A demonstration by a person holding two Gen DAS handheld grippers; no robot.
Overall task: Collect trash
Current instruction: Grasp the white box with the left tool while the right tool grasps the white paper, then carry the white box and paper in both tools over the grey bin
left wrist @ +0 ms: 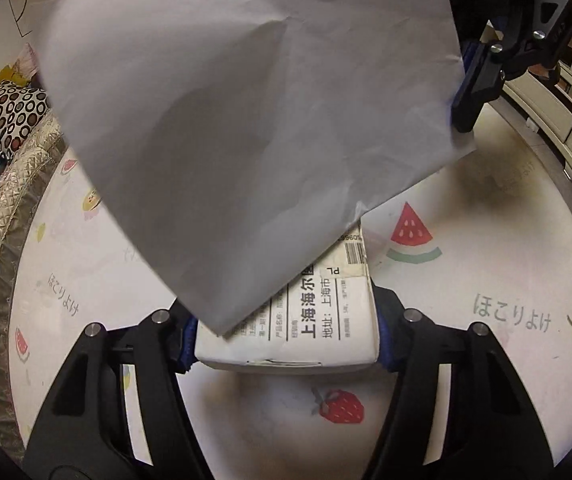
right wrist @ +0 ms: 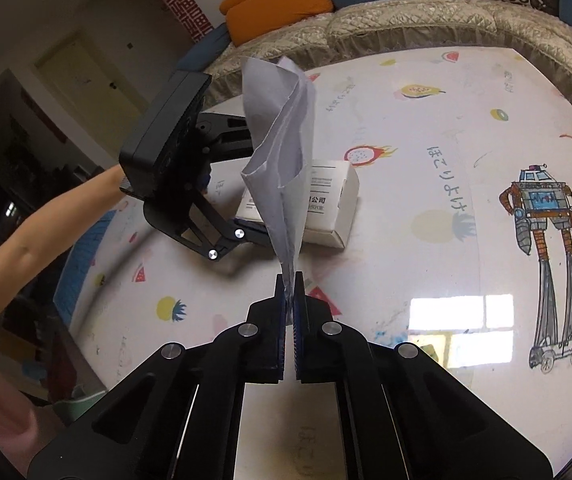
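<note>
While the box [left wrist: 318, 320] sits between the left gripper's [left wrist: 286, 344] blue pads [left wrist: 384, 344], both pads lie against its side walls: left gripper part-open, clamped on the box. Box is white cardboard, closed as far as can be seen, contents not visible. Printed label faces up; a barcode sits at the far right corner. Long axis runs from near to far in the left wrist view, straight along the fingers. In the right wrist view the box is close over the table [right wrist: 426, 240] or touching it; contact cannot be told.

Right gripper [right wrist: 290, 292]: jaws fully closed, pinching one corner of the paper [right wrist: 281, 152]. Nothing else between them. Paper is a white, creased sheet, off the table, rising up and away from the pads. Seen edge-on from the right wrist it folds into a loose cone, narrow end at the pads, wide end far and high, long axis near to far. Seen from the left wrist it spreads broad above the box and hides its far half; the right gripper grips it at the right edge.

Table: round, white cloth with fruit prints and a robot drawing [right wrist: 546, 248] on the right. Sofa [right wrist: 406, 20] behind the far rim. A forearm [right wrist: 45, 232] enters left, behind the left gripper.
</note>
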